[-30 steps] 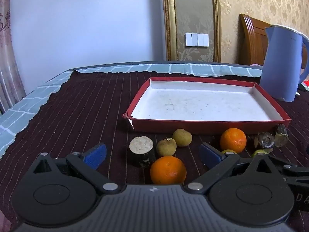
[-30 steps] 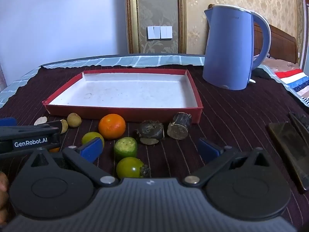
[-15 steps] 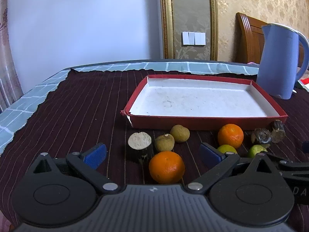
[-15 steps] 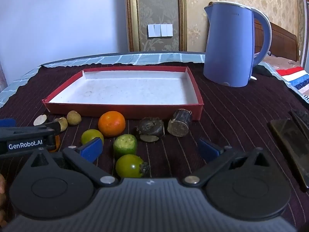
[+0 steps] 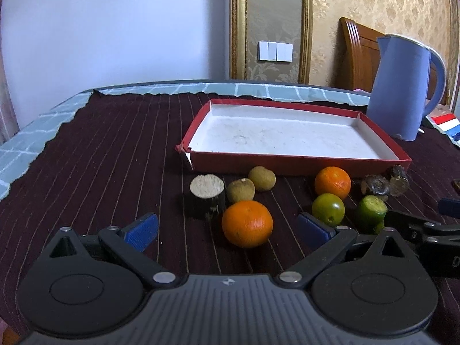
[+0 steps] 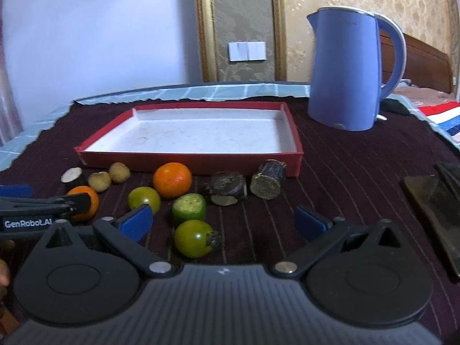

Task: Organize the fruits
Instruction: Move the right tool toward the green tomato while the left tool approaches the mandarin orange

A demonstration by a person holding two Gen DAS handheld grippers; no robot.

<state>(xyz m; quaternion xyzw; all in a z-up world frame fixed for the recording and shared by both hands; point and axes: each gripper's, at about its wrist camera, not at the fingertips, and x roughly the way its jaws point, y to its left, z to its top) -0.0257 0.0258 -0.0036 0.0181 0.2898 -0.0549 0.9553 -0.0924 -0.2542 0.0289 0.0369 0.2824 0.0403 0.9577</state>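
Both grippers have drawn back from the red tray (image 5: pixel 299 163), exposing more fruit. Left gripper (image 5: pixel 228 228) gapes empty around the near orange (image 5: pixel 247 223); right gripper (image 6: pixel 224 220) gapes empty, green tomato (image 6: pixel 194 238) at 6 o'clock of the tray.

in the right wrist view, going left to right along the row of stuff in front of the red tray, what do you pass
pale-topped cut piece → two small brown fruits → orange → dark stub → dark log piece with its cut end facing the camera
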